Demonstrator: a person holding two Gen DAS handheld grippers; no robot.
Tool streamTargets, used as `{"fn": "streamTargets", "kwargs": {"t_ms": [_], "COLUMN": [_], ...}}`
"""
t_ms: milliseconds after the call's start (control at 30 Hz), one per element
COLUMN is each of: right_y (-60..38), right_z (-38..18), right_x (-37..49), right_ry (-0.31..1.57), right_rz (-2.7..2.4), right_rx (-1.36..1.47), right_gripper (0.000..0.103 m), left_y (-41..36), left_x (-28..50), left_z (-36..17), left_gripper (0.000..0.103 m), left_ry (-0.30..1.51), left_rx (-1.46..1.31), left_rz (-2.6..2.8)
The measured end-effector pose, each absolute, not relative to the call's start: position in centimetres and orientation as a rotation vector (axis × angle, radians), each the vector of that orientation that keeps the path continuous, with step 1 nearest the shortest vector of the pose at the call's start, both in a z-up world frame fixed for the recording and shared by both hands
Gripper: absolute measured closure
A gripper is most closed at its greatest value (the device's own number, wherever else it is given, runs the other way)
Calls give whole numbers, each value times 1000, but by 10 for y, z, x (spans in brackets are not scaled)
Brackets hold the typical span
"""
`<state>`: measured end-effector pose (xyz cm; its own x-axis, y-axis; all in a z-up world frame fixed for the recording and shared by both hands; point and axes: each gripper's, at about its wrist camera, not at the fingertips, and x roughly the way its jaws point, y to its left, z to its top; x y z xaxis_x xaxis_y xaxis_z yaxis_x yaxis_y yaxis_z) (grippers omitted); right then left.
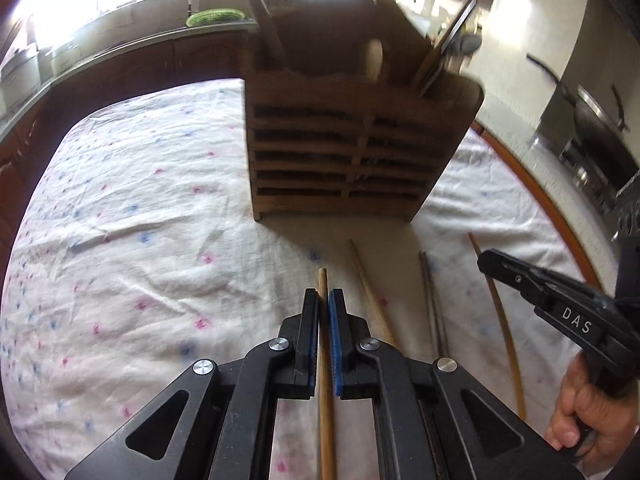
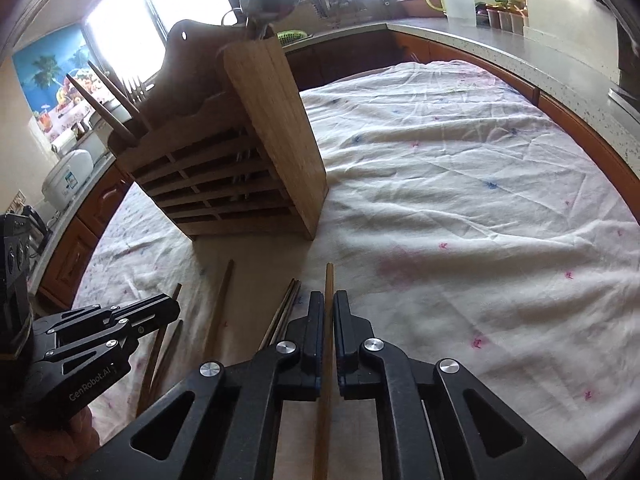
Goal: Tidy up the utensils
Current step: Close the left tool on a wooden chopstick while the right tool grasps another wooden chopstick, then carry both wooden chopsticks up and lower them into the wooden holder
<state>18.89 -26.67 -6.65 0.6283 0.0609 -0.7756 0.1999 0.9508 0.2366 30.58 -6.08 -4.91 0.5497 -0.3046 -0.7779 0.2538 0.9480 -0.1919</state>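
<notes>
Both views are lit by strong daylight from the windows [image 2: 120,20] at the back, which are blown out to white. The white tablecloth [image 1: 140,200] is evenly and brightly lit, while the slatted front of the wooden holder [image 1: 344,152] is left in shade, and a soft shadow is cast before it. The upper part of the holder is smeared by motion blur in the left view. Straight lines are bent by fisheye distortion, and the corners are darkened.

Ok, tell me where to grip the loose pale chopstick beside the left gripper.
Probably mid-shaft, from above, jaws straddling its width: the chopstick lies flat on the cloth, thin and straight, with open gaps on either side.
</notes>
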Motion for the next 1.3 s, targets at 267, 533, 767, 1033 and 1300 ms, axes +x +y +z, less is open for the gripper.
{"fn": "streamTargets", "kwargs": {"t_ms": [267, 533, 767, 1033, 1300], "right_y": [-264, -260, -259, -256, -257], "right_z": [-15, 34, 68, 78, 86], "right_x": [155, 127, 115, 117, 120], "right_ry": [771, 657, 573, 552, 526], "right_rz": [-25, 11, 21, 18, 22], "right_rx": [354, 351, 324, 306, 297], "right_gripper": [98, 98, 99, 99, 99], "left_y": [-27, 6, 32, 38, 42], "left_x": [260, 218, 182, 180, 183], "left_z": [-6, 26, 53, 62, 76], "left_gripper": [100, 100, 100, 100, 100], "left_ry": [796, 686, 614, 593, 548], "left_rx": [-215, -279, -282, -283, -280], "left_rz": [-355, -355, -344, -335, -327]}}
